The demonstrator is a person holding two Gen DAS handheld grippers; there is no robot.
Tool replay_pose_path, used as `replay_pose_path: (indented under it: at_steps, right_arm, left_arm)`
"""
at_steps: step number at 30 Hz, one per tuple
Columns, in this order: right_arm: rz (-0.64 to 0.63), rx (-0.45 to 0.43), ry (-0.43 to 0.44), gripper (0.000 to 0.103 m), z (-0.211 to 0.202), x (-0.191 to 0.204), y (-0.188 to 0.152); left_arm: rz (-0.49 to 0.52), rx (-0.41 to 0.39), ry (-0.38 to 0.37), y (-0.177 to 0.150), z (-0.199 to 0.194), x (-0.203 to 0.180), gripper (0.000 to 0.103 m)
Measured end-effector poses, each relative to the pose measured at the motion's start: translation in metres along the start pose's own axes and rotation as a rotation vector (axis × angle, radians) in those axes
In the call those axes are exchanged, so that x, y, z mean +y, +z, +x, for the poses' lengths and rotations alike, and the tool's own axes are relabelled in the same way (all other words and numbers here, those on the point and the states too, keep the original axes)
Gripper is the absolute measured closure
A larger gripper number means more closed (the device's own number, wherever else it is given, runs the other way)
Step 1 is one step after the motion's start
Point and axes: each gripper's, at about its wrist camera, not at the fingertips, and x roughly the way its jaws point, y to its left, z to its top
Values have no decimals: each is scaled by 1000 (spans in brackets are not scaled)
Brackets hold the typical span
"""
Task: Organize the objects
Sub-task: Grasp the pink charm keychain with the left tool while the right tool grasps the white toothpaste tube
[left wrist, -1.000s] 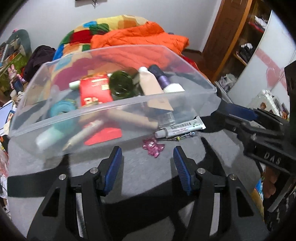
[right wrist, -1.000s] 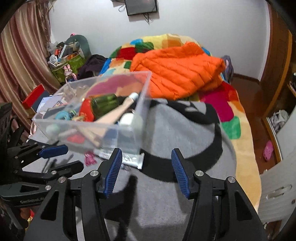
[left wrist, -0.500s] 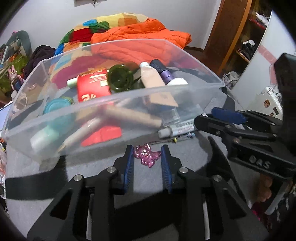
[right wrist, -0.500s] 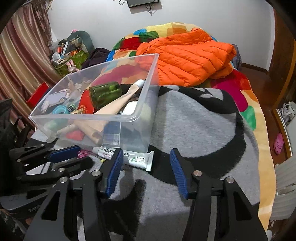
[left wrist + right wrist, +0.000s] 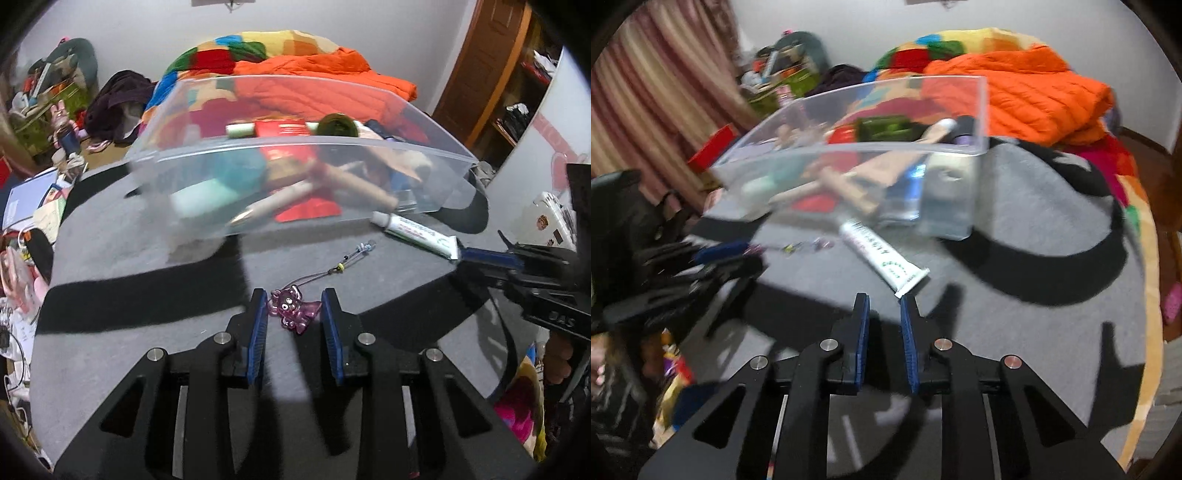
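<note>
A clear plastic bin (image 5: 436,173) full of tubes, a green bottle and red packs stands on the grey blanket; it also shows in the right wrist view (image 5: 979,110). A pink keychain charm (image 5: 291,312) lies on the blanket between the pads of my left gripper (image 5: 293,306), which is narrowed around it, with small gaps still showing. A white toothpaste tube (image 5: 882,260) lies in front of the bin; it also shows in the left wrist view (image 5: 415,236). My right gripper (image 5: 884,306) is narrowed, just short of the tube's flat end, empty.
An orange jacket (image 5: 1034,96) and a patchwork quilt (image 5: 258,48) lie behind the bin. The blanket's black band (image 5: 1052,273) curves to the right. Clutter fills the floor at left (image 5: 40,110). A wooden wardrobe (image 5: 491,74) stands right.
Both grippers have dropped toward the blanket. The left has moved its pads around the pink charm. The right has narrowed a lot and come up to the toothpaste tube's end.
</note>
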Motion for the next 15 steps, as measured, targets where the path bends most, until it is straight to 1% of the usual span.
replay_pose_path:
  at_steps: [2,3,4,6,9,12,14,15]
  right_arm:
    - [-25,-19,-46,83,-3,5,4]
    - [-26,-31,-57,73,-3,5,8]
    - [-23,-44,-63,61,-3,4,12]
    - [-29,-60,-68,55,0,5,19]
    - [-59,-41,-83,55,16,10,30]
    - [-76,11,-90,55,36,13,36]
    - [-81,28,-104,59,45,15,36]
    - [-95,16,-127,67,44,17,35]
  left_arm:
    - [-19,-6,-5,-4,-3,7,73]
    - [-28,-8,-8,-6,-5,9,73]
    - [-36,-11,-11,-7,-6,11,73]
    - [-45,-16,-12,-8,-8,13,73]
    - [-53,-18,-22,-8,-9,15,73]
    - [-67,-27,-40,-9,-13,16,73]
    - [-74,-40,-46,-7,-17,16,73]
    - [-77,-48,-48,-6,-19,15,73]
